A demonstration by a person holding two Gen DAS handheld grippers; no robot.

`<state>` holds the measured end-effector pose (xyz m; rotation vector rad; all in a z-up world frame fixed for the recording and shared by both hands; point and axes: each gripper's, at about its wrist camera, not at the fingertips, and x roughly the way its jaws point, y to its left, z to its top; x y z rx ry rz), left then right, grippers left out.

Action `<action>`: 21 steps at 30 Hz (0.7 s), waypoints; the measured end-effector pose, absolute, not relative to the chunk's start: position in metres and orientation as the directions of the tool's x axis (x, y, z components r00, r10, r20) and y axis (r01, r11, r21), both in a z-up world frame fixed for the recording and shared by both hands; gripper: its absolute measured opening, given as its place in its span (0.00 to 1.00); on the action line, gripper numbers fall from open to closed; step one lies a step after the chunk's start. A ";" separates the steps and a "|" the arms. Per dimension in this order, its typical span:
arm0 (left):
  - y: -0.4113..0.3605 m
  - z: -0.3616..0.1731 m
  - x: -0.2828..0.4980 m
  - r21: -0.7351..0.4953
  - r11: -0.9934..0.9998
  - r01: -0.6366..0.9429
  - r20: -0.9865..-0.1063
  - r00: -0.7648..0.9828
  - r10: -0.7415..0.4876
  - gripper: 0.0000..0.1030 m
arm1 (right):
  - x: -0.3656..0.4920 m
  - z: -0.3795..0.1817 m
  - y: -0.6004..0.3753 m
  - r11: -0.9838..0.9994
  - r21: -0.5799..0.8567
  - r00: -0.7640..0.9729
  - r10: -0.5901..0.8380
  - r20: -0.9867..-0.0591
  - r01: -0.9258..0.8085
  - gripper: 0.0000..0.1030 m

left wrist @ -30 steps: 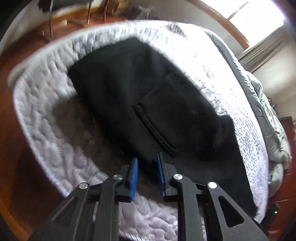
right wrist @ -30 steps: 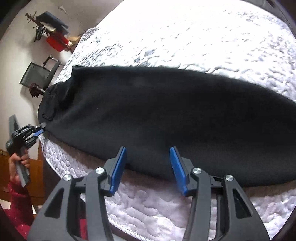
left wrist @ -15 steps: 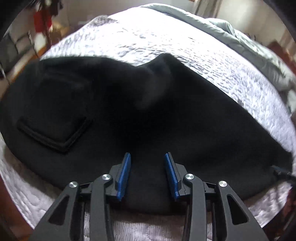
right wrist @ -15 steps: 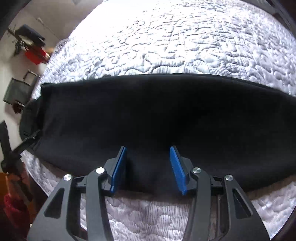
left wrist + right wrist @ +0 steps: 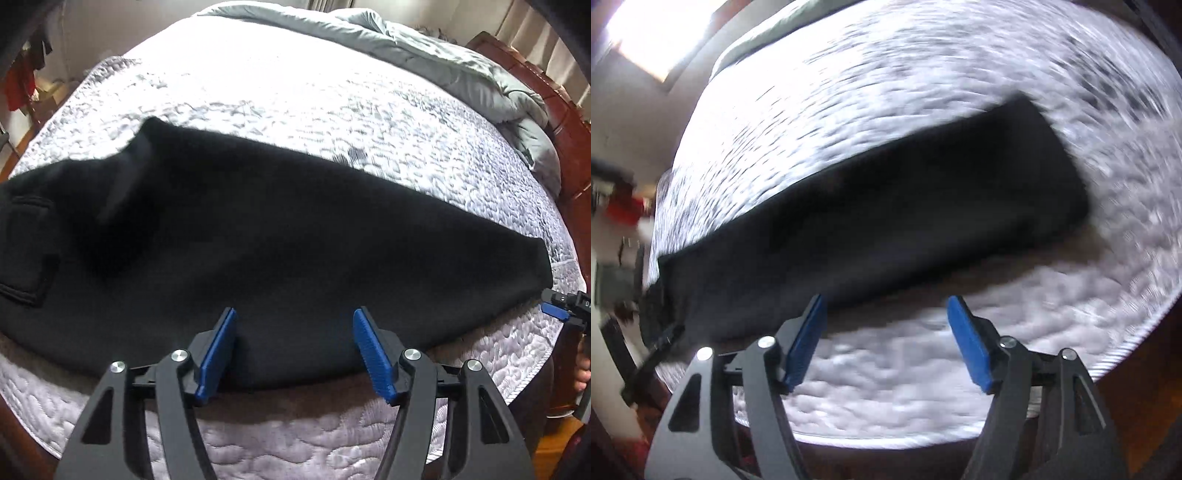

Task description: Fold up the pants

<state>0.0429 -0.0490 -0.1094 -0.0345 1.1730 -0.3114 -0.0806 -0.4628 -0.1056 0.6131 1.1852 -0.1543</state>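
Black pants (image 5: 280,240) lie flat along the near edge of a bed, folded lengthwise, with a back pocket (image 5: 27,251) at the far left and the leg hem at the right. My left gripper (image 5: 295,350) is open and empty over the pants' near edge at mid-leg. In the right wrist view the pants (image 5: 886,221) stretch from lower left to upper right. My right gripper (image 5: 884,339) is open and empty over the bare quilt, just off the pants' near edge. The right gripper also shows in the left wrist view (image 5: 561,308), beside the hem.
The bed has a white quilted cover (image 5: 295,92) and a grey duvet (image 5: 461,70) bunched at the far side. A dark wooden bed frame (image 5: 554,110) runs along the right. Red clothing (image 5: 16,85) hangs at the far left. The right wrist view is motion-blurred.
My left gripper opened wider and swung right along the pants towards mid-leg. My right gripper moved towards the hem end and came off the fabric onto the quilt.
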 end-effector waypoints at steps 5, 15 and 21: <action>-0.059 -0.114 0.041 -0.180 0.958 0.223 -0.907 0.339 -0.249 0.70 | -0.088 -0.132 -0.502 0.761 0.435 0.413 0.241 -0.878 0.482 0.64; -0.077 -0.115 0.041 -0.145 0.960 0.238 -0.917 0.333 -0.221 0.78 | -0.055 -0.144 -0.520 0.747 0.465 0.501 0.205 -0.841 0.476 0.41; -0.086 -0.115 0.044 -0.122 0.962 0.245 -0.917 0.342 -0.204 0.79 | -0.052 -0.118 -0.535 0.753 0.528 0.589 0.235 -0.773 0.393 0.11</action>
